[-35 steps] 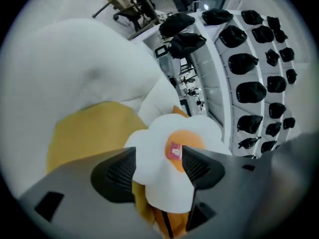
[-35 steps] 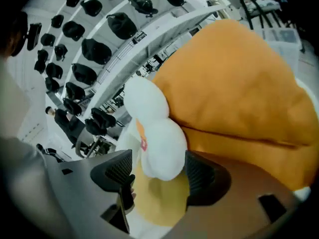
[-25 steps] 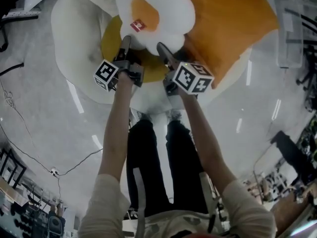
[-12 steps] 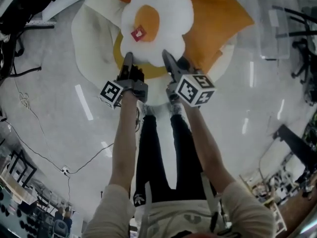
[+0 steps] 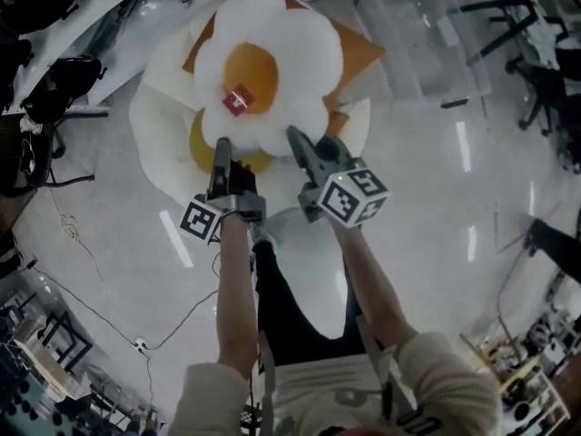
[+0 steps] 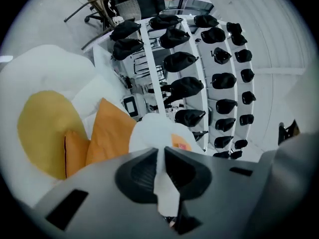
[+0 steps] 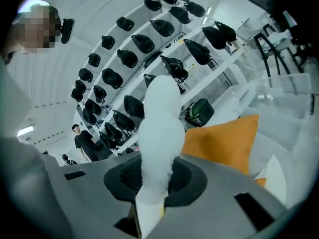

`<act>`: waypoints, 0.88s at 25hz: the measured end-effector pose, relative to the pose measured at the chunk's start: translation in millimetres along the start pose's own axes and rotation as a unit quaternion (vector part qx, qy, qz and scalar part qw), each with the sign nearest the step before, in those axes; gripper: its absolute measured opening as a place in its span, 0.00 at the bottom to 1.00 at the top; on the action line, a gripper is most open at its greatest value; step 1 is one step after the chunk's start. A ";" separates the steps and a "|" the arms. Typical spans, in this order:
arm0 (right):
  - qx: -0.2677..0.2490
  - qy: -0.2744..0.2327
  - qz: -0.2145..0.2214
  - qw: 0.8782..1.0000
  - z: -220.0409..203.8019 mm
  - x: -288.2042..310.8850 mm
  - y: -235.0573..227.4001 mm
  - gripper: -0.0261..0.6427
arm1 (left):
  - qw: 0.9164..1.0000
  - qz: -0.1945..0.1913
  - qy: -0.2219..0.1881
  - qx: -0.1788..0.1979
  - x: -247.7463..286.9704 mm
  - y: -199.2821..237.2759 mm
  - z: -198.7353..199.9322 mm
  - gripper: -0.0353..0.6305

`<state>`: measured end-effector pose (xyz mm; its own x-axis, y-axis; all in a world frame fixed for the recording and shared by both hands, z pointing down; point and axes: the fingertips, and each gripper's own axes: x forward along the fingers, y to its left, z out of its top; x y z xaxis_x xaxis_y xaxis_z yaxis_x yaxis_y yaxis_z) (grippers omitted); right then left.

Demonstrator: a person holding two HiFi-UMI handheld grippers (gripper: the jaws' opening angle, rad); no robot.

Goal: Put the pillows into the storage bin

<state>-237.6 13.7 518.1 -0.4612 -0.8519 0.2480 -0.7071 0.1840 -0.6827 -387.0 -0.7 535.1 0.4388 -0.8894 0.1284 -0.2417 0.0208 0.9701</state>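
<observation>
One pillow (image 5: 263, 71) above the pillow pile (image 5: 159, 125), bin (image 5: 436, 53) seemingly behind-right

The fried-egg pillow (image 5: 272, 71) is fluffy white plush with a smoother orange yolk patch, and the orange pillow (image 5: 359, 53) behind it is plain matt cloth. The floor (image 5: 454, 234) is glossy, mirroring strip lights, and the storage bin (image 5: 436, 53) is clear shiny plastic.

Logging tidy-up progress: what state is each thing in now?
small egg pillow: held up by its near edge.
left hand-held gripper: just closed, shut on small egg pillow.
right hand-held gripper: just closed, shut on small egg pillow.
large egg pillow: flat on floor.
orange pillow: lying on large egg pillow.
storage bin: no pillow inside.
</observation>
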 end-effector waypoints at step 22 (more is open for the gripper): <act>-0.028 -0.039 -0.070 0.996 224.7 -123.7 -167.2 0.16 | 0.994 -0.071 0.082 -0.030 170.5 -132.9 -223.2 0.10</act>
<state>58.1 -21.9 447.1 -0.3142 -0.9066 0.2816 -0.7914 0.0863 -0.6051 -86.9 -53.1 474.0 0.6011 -0.7990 0.0174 -0.1186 -0.0677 0.9906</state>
